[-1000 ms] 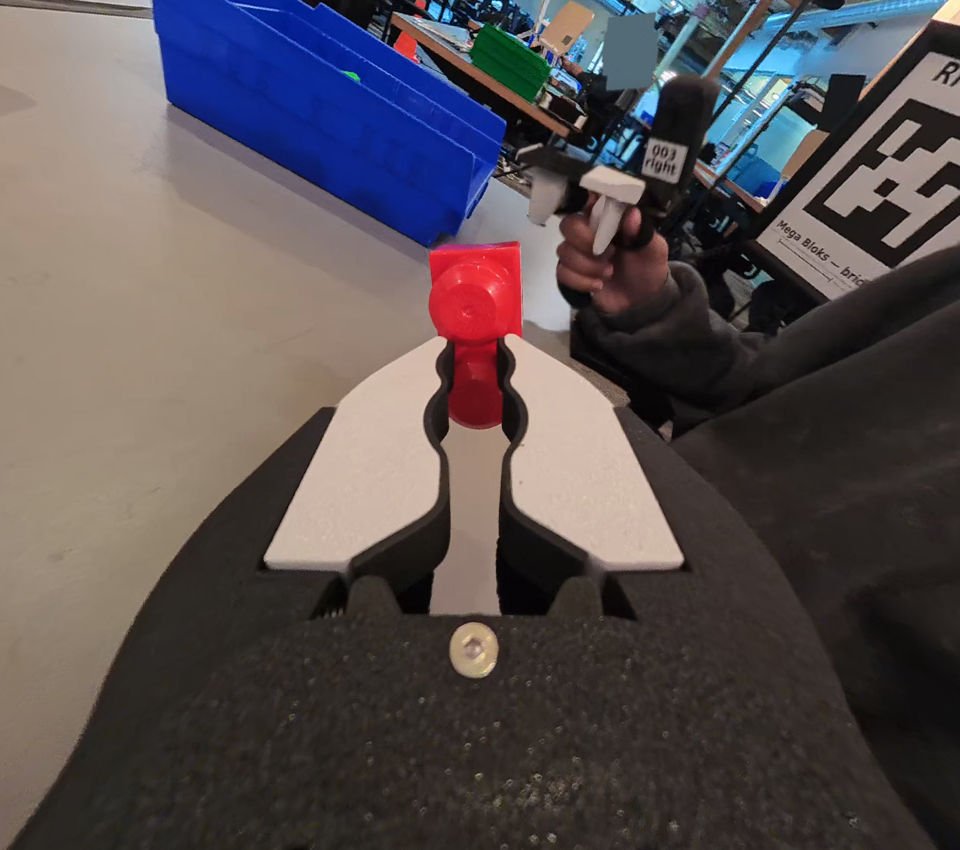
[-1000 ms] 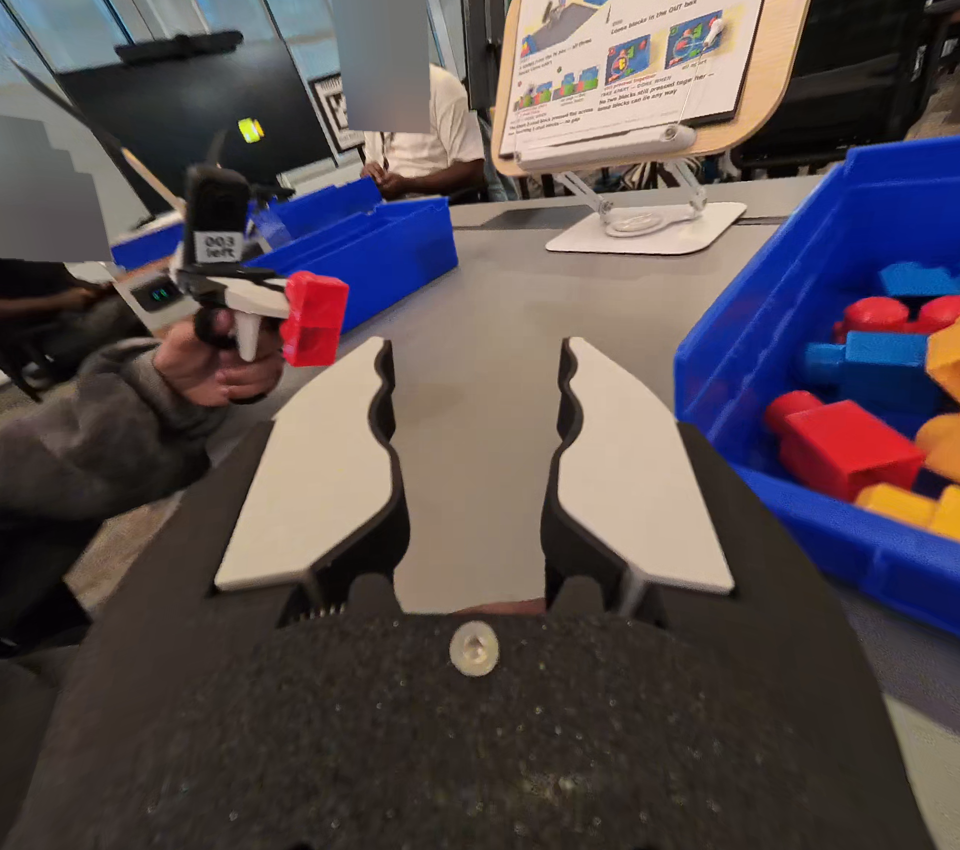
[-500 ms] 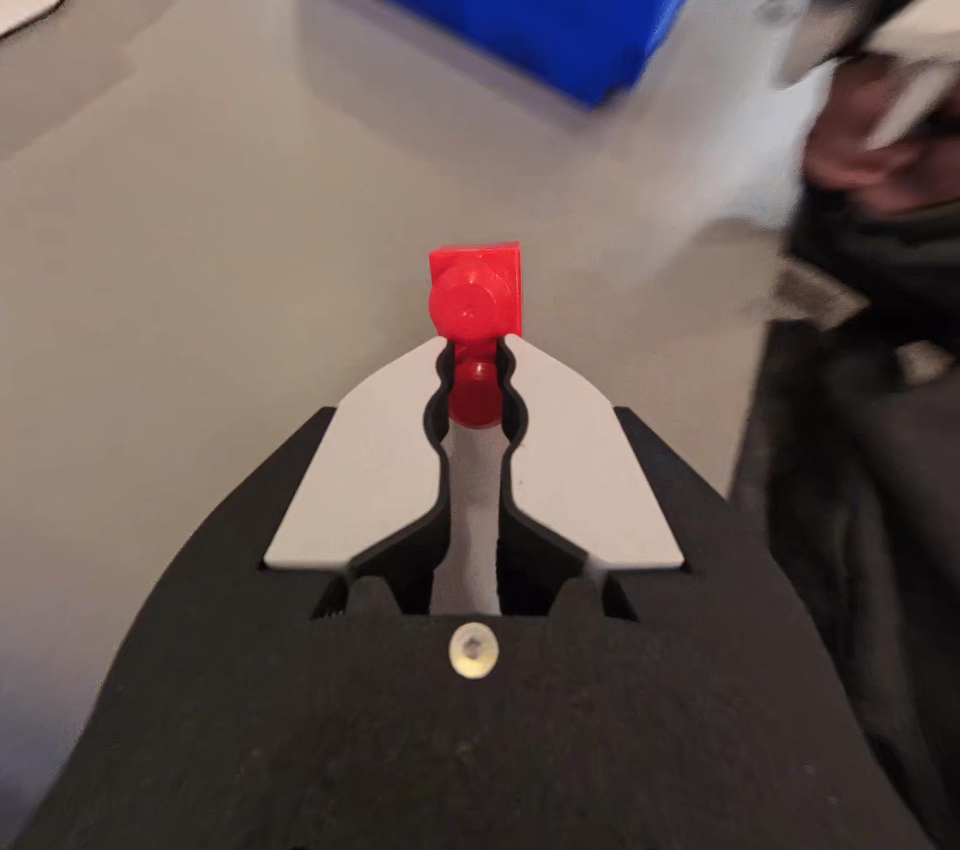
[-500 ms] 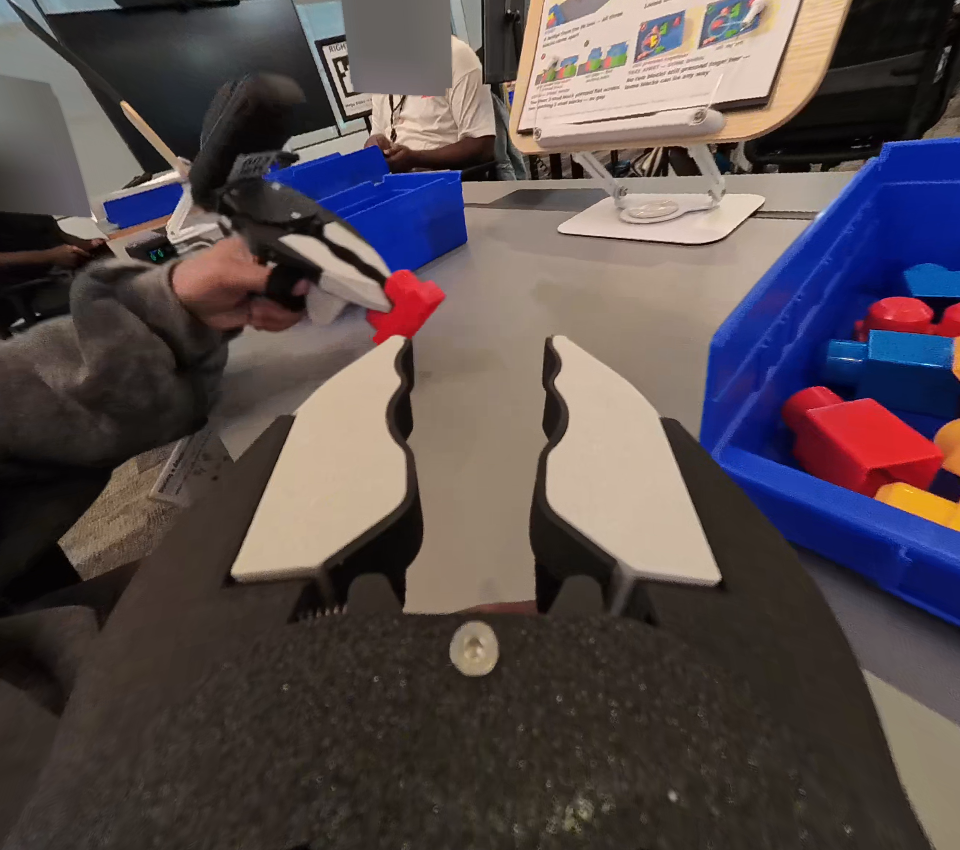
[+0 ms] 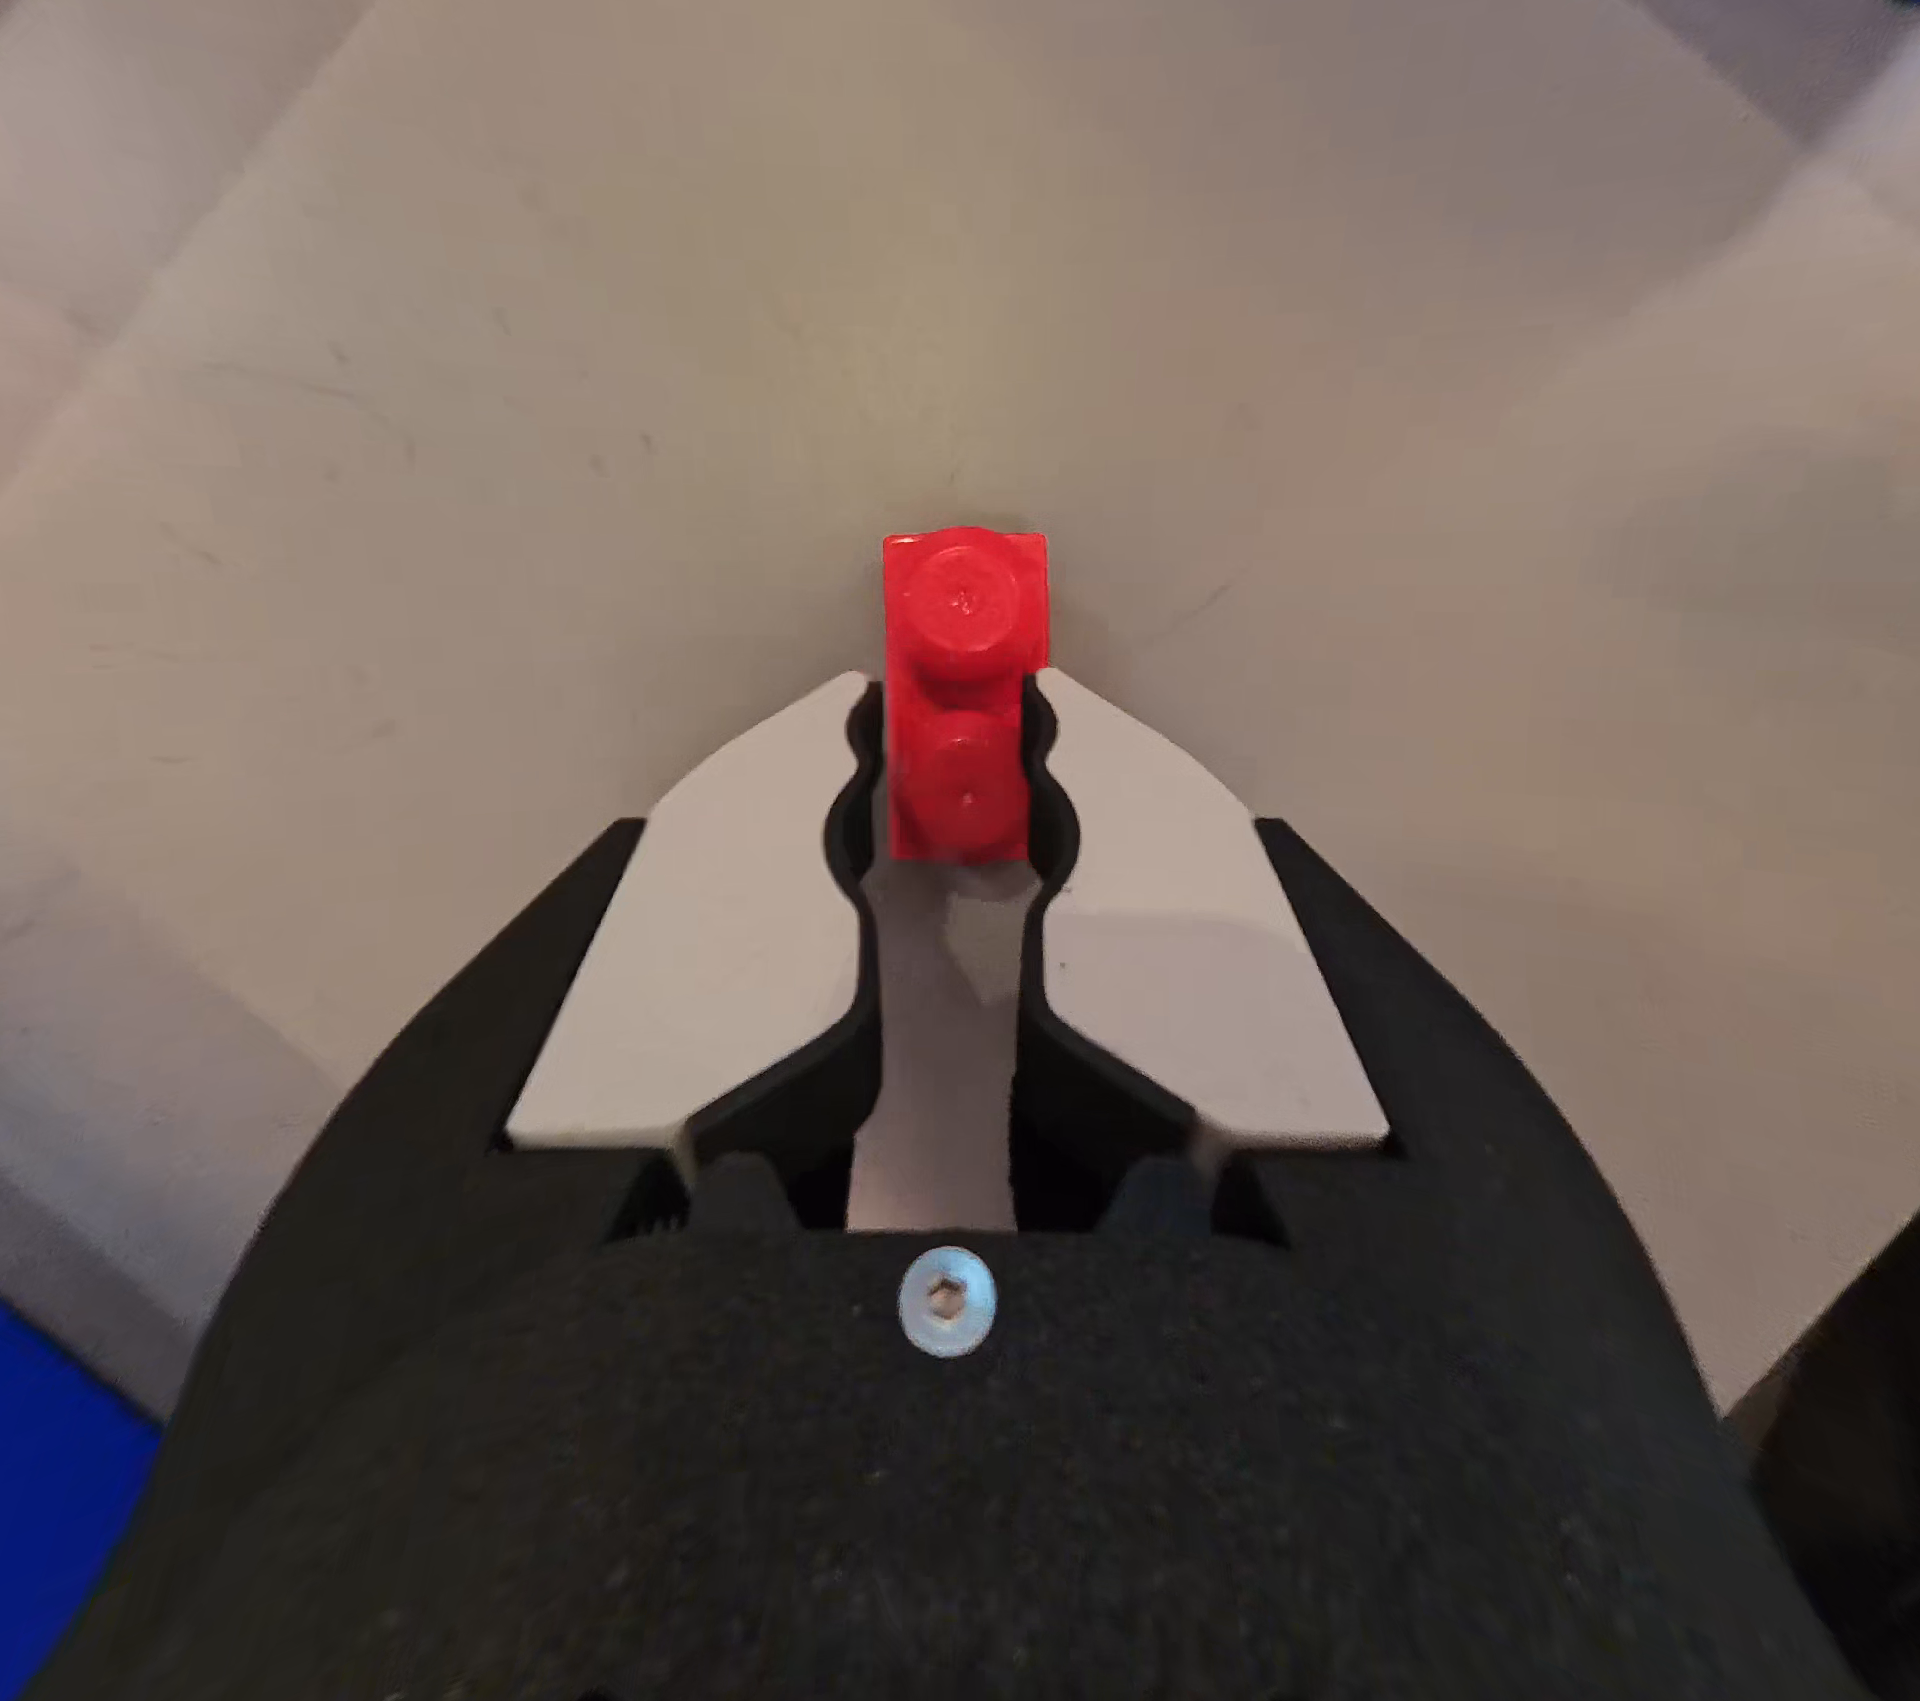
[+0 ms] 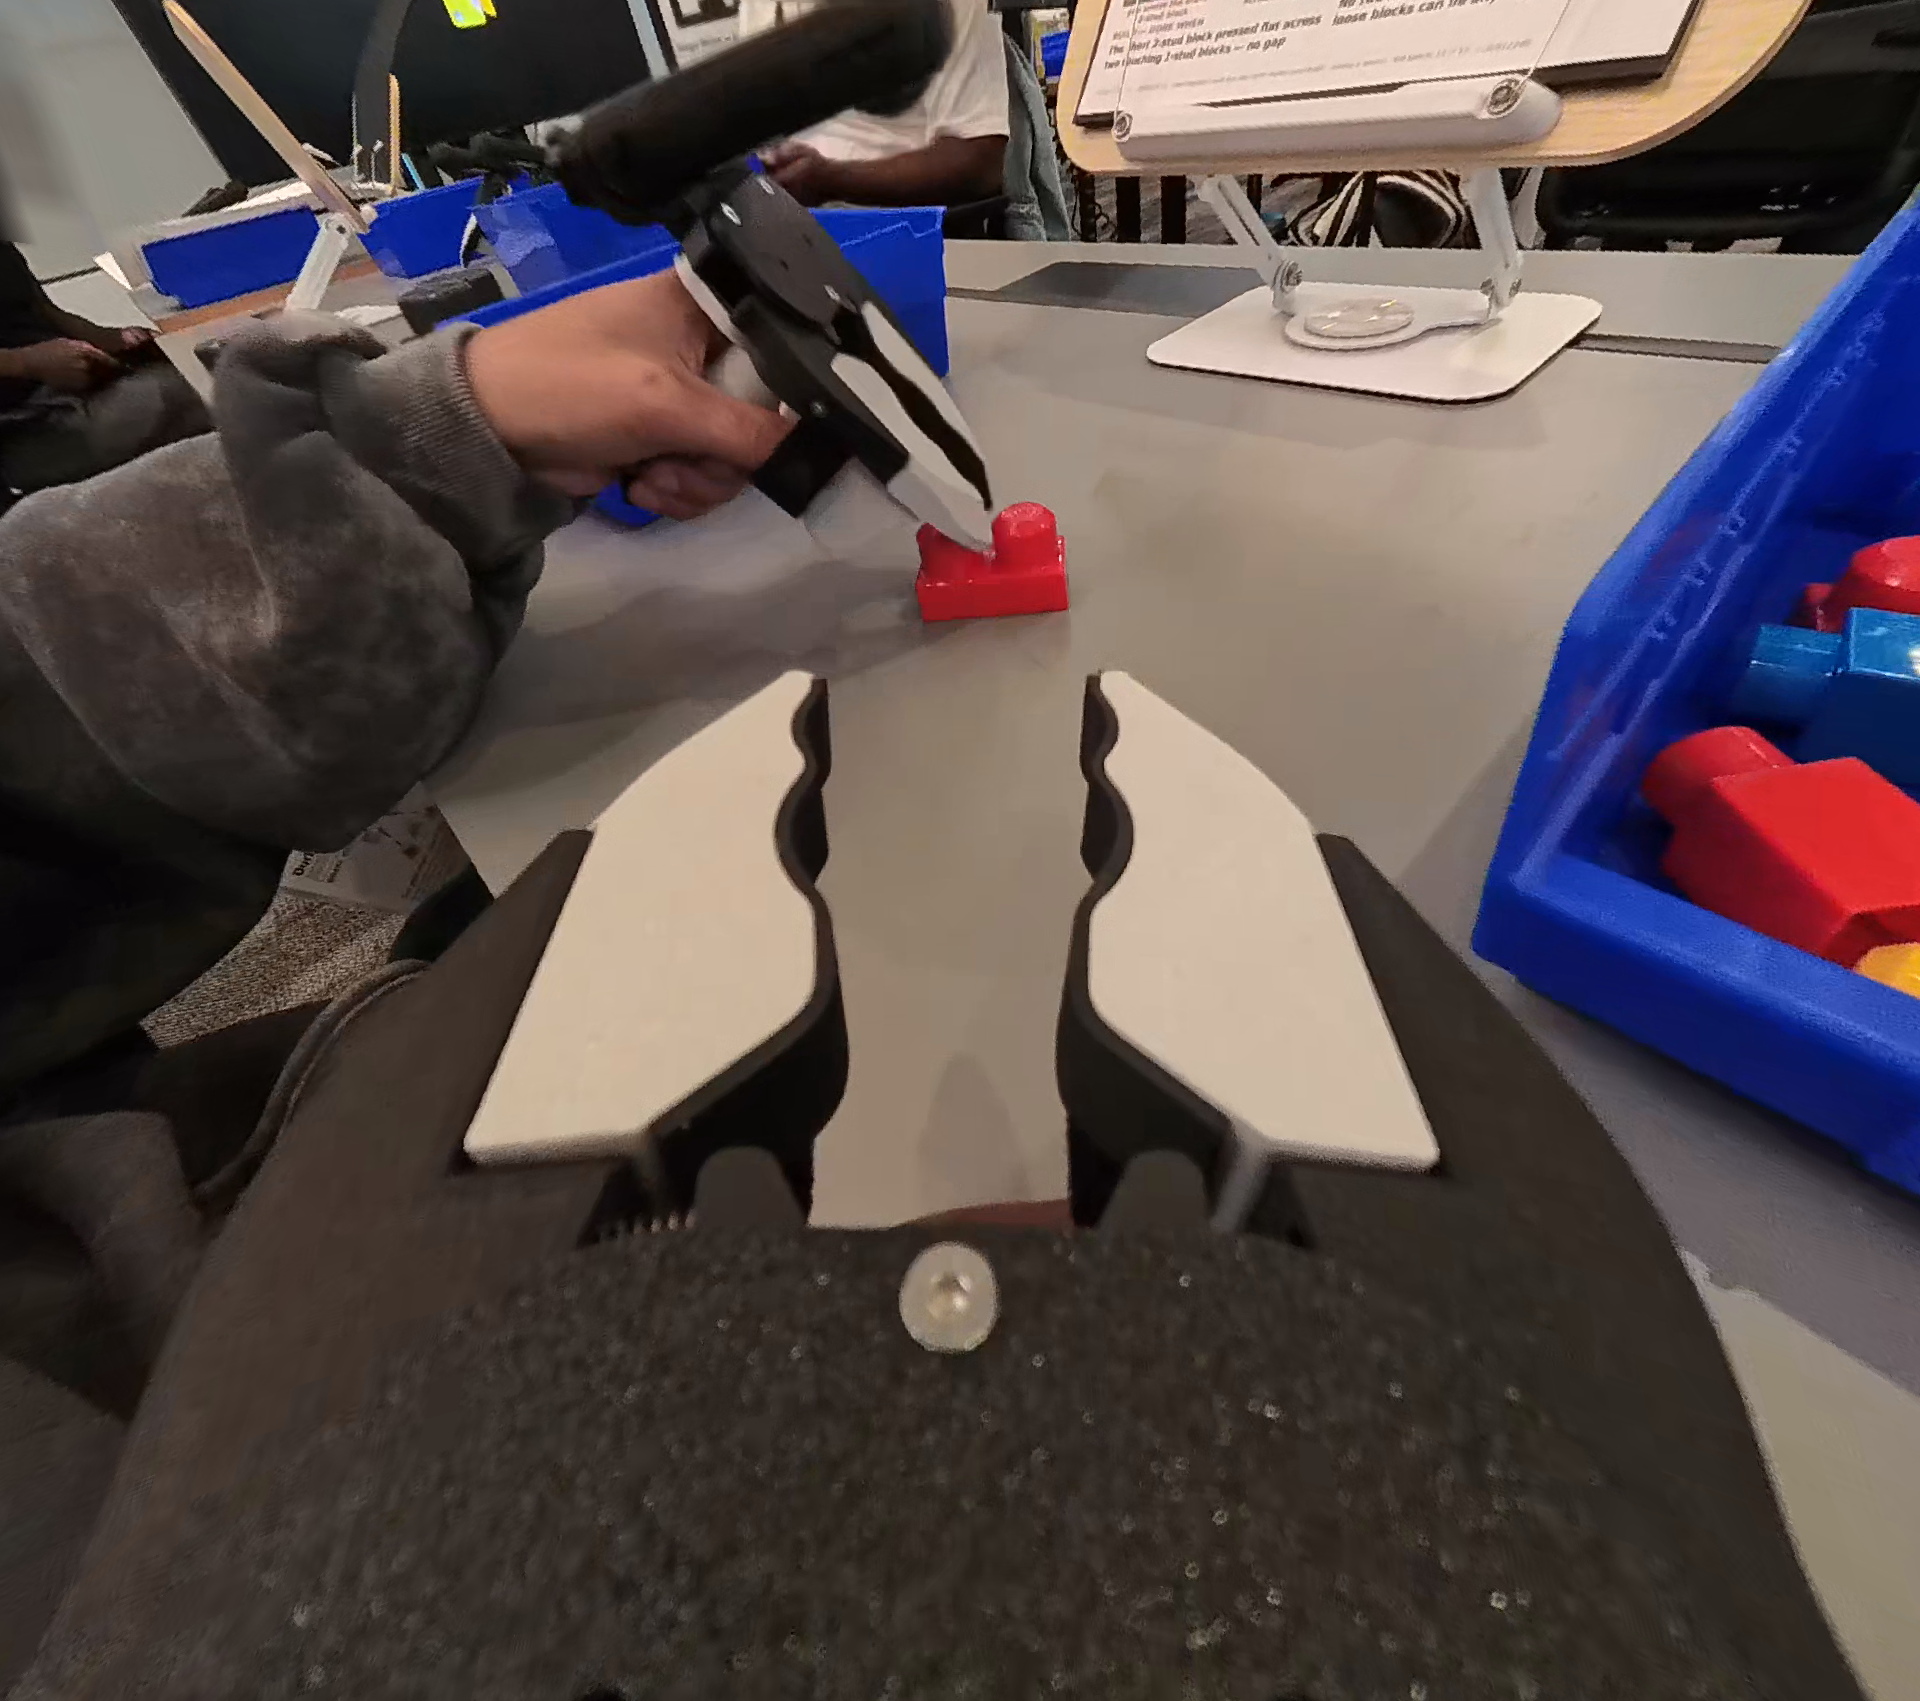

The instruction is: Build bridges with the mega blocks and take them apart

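1. Right gripper (image 6: pixel 951 716) is hovering with fingers spread, gripping nothing.
2. Ahead of it, left gripper (image 5: pixel 958 716) is clamping a red block (image 5: pixel 964 695) sitting on the table (image 6: pixel 1299 529).
3. Right of it, blue bin (image 6: pixel 1704 820) is holding blocks.

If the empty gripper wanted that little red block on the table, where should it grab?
Probably from above, pinching the free stud of the red block. It sits studs-up on the table, and the left gripper already holds the stud nearer the person's hand.
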`<state>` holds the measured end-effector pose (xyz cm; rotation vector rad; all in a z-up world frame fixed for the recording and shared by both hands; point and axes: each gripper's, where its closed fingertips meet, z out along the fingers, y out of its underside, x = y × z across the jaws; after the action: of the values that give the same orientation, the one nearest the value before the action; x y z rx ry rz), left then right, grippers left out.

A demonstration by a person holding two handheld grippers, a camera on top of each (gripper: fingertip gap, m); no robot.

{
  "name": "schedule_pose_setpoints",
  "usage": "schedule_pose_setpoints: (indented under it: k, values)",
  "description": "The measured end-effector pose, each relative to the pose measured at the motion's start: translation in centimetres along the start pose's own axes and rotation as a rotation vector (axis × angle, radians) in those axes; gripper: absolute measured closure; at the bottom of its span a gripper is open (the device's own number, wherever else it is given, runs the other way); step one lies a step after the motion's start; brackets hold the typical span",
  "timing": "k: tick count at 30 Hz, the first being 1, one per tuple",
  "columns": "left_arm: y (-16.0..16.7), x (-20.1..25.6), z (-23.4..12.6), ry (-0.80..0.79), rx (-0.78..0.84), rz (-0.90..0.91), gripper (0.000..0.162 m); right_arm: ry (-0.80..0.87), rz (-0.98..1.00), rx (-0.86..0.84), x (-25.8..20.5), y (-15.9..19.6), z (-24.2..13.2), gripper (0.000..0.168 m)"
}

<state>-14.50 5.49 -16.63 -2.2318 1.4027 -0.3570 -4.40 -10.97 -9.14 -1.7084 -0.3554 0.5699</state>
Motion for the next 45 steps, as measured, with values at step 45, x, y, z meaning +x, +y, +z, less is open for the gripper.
schedule_pose_setpoints:
  k: [45]
  values:
    - [7.5,6.5,-9.8,0.156,0.567,-0.113,0.122,0.468,-0.386,-0.054,3.0,-12.2,9.1,0.098]
